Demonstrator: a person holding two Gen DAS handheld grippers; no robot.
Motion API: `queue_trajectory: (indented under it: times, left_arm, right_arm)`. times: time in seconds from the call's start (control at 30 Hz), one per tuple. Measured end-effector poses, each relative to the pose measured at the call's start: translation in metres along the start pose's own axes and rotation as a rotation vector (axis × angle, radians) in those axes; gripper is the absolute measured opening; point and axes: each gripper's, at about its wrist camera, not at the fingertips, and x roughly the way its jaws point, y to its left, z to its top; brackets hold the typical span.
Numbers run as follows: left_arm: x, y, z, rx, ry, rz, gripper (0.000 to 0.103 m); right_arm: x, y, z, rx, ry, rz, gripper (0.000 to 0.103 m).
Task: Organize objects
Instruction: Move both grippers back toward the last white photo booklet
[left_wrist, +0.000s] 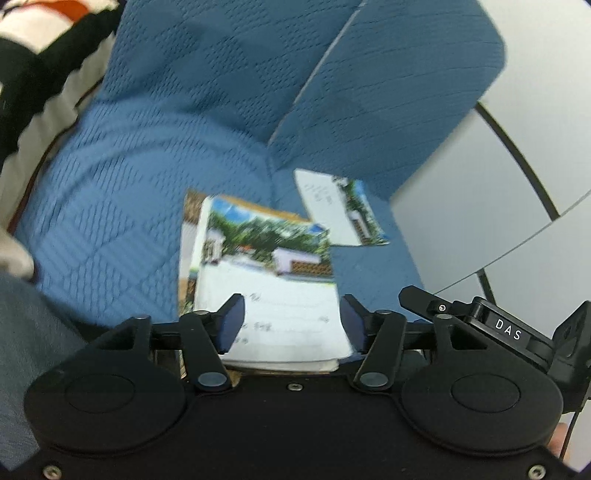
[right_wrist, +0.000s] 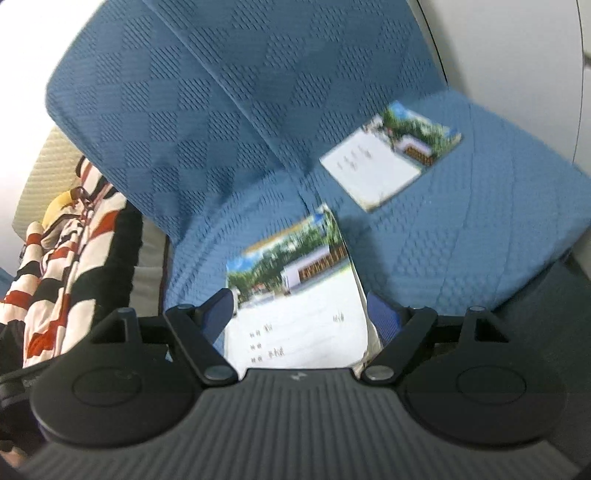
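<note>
Booklets (left_wrist: 266, 280), stacked, photo edge toward backrest (left_wrist: 207, 74)

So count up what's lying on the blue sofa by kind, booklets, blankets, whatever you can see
Booklets: 3, a stack of two on the sofa seat, top one with a photo cover and a brown-edged one under it, and a single booklet apart near the backrest.
Striped blankets: 1, red, black and white, at the sofa's end.
Total: 4

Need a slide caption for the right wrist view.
Open right gripper above stacked booklets on blue sofa; another booklet apart.
</note>
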Motion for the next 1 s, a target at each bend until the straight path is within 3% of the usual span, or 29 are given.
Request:
queue_trajectory:
  times: [0.17,0.23,0.37,0.53,1.0]
  left_arm:
    - [-0.018,-0.030,0.006,0.078,-0.067,0.017,0.071]
    - [-0.024,-0.042,0.007,0.110,-0.085,0.022,0.081]
    - [-0.032,-0.062,0.008,0.149,-0.105,0.008,0.085]
    - [-0.038,-0.085,0.008,0.178,-0.127,-0.009,0.100]
    - [-0.004,-0.115,0.009,0.229,-0.098,-0.045,0.101]
  right_arm:
    - [-0.028,0.008,0.010,-0.039,-0.055,0.009,0.081]
    - [-0.039,0.011,0.012,-0.067,-0.078,-0.010,0.082]
    - [-0.060,0.009,0.017,-0.090,-0.115,-0.020,0.084]
    - [-0.079,0.002,0.020,-0.087,-0.149,-0.032,0.084]
    - [-0.072,-0.030,0.023,0.007,-0.129,-0.053,0.084]
